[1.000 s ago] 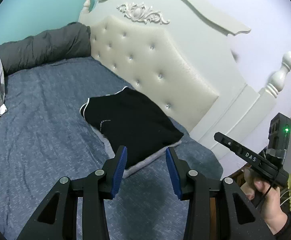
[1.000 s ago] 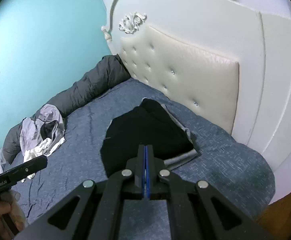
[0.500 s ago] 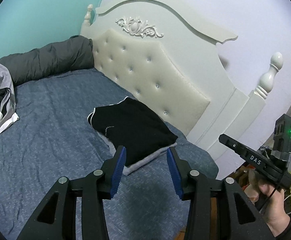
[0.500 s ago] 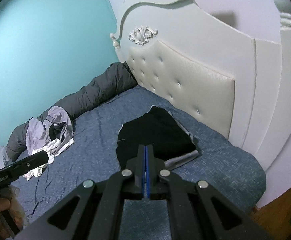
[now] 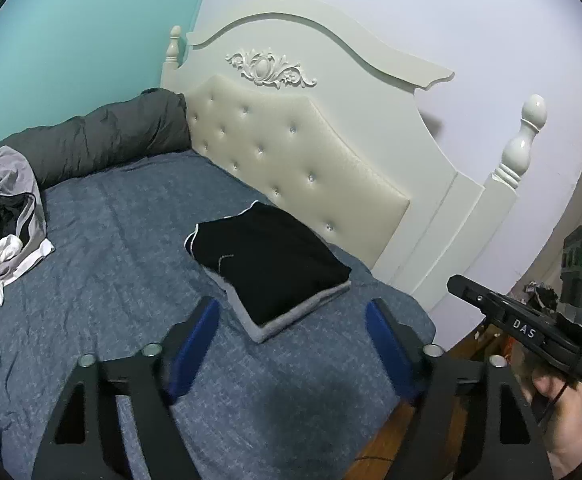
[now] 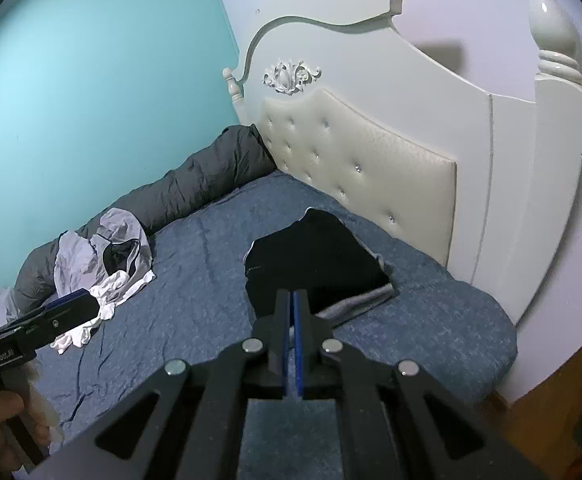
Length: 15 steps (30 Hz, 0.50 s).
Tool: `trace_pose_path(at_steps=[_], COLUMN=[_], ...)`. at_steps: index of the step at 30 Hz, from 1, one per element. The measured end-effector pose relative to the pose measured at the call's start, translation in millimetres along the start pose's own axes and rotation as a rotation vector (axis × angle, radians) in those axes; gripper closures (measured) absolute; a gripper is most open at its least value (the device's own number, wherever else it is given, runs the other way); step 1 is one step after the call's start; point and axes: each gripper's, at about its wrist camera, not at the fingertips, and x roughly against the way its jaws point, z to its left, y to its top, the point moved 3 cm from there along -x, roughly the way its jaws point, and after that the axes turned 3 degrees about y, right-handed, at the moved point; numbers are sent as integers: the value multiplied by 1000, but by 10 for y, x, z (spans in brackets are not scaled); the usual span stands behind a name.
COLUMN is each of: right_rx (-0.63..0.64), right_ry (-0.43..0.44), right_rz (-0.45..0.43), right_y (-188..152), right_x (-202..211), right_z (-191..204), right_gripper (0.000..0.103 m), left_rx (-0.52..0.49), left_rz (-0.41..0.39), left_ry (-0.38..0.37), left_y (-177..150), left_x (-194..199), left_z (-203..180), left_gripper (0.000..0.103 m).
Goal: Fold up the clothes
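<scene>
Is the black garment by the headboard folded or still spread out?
Folded. The black garment lies as a compact rectangle with straight edges, stacked on a folded grey piece on the bed. Neither gripper touches it.

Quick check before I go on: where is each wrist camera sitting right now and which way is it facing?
Left wrist: on the left gripper, jaws open and empty, just widened; faces down at the folded black garment by the headboard; right gripper and hand at right.
Right wrist: on the right gripper, jaws shut; left gripper at left.
Shared: garment, unfolded clothes pile, blue bed sheet.
</scene>
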Motion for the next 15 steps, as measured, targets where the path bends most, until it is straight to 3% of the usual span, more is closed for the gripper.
trace_pose_path(at_steps=[5,7,9,13,15], right_rx=[3,9,15,27,28], right_ry=[-6,-12,-14,-19,-20], right_rz=[-10,-12,-18,-24,-27], right_y=[-41,-67,-101,-167,-189], right_x=[163,227,295,411,470], right_z=[117,162,216,313,357], right_gripper=[99,91,78,73,63], left_rx=[2,4,6,-1,-4], left_rz=[-19,-28,-33,-38,-43], left_ry=[26,34,35,50,53], left_y=[-53,-71,-94,-143,-162], left_x=[149,210,272,364,422], left_z=[15,24,41,58,73], left_gripper=[9,6,5,2,1])
